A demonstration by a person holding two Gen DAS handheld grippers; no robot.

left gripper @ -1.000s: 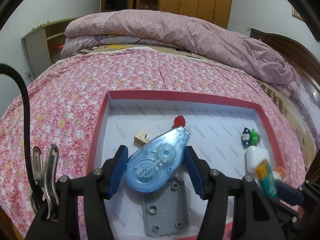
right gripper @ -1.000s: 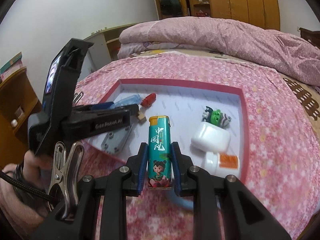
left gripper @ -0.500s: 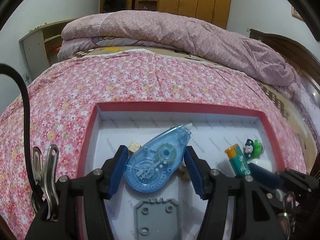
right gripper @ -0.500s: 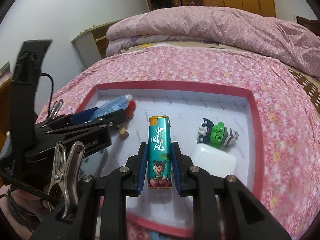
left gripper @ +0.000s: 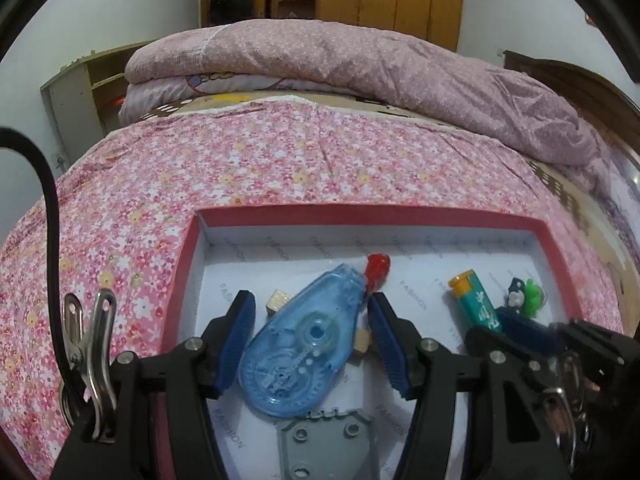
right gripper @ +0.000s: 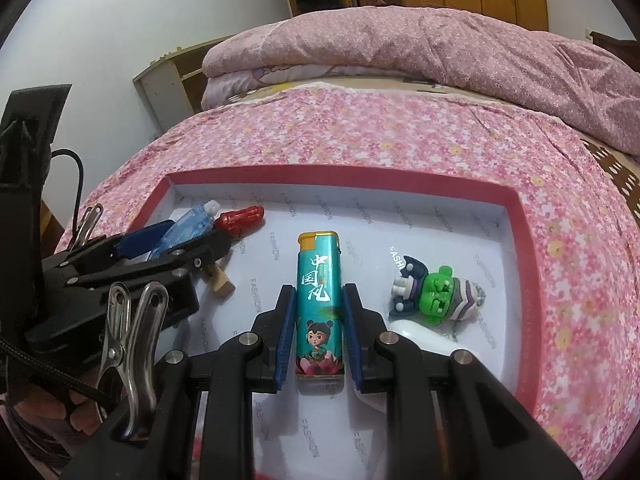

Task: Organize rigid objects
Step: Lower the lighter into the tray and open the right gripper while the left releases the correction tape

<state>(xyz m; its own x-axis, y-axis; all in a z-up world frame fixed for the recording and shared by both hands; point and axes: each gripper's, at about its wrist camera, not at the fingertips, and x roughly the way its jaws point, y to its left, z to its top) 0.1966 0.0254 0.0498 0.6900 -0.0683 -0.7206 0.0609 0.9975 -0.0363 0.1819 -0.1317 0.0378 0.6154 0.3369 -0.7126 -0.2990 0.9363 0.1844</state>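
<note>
A home bedroom: ahead of the tongs lies a bed with a pink floral sheet and a folded pink quilt; beyond it stand a wooden wardrobe and open shelves.

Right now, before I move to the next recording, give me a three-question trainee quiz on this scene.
1. What does the right gripper hold?
2. True or false: the blue correction tape dispenser sits between the left gripper jaws.
3. In the right wrist view, the green toy figure lies in the red-rimmed tray on which side of the lighter: A left, B right?

Key: 1 lighter; 2 true; 3 B.
</note>
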